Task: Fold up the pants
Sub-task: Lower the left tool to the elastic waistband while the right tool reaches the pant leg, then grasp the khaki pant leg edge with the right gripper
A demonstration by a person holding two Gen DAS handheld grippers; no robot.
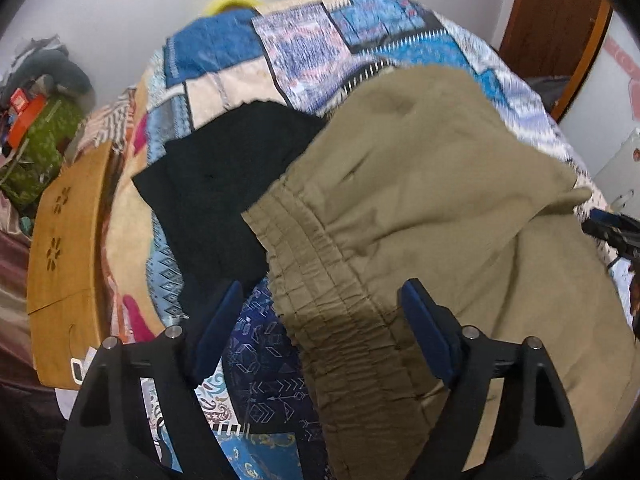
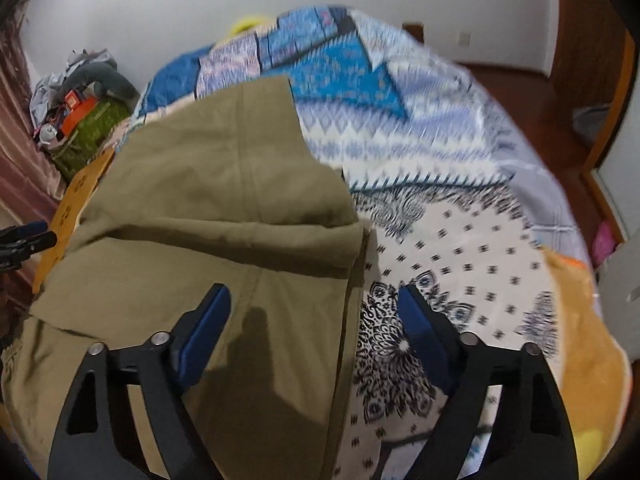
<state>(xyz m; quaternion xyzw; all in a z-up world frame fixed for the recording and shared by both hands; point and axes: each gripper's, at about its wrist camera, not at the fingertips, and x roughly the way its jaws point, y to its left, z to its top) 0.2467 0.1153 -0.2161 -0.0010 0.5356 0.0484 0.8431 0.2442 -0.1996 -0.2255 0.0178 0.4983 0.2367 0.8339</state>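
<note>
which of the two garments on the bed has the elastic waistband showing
The olive pants: their gathered waistband sits between the open left gripper fingers. The black garment beside them shows none.

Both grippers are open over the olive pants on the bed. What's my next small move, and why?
Probably lower the left gripper and close it on the waistband. Its fingers are open with the elastic edge lying between them. The pants already show one fold across the middle, and the right gripper sits open over their side edge, so gripping both ends seems the way to start the next fold.
</note>
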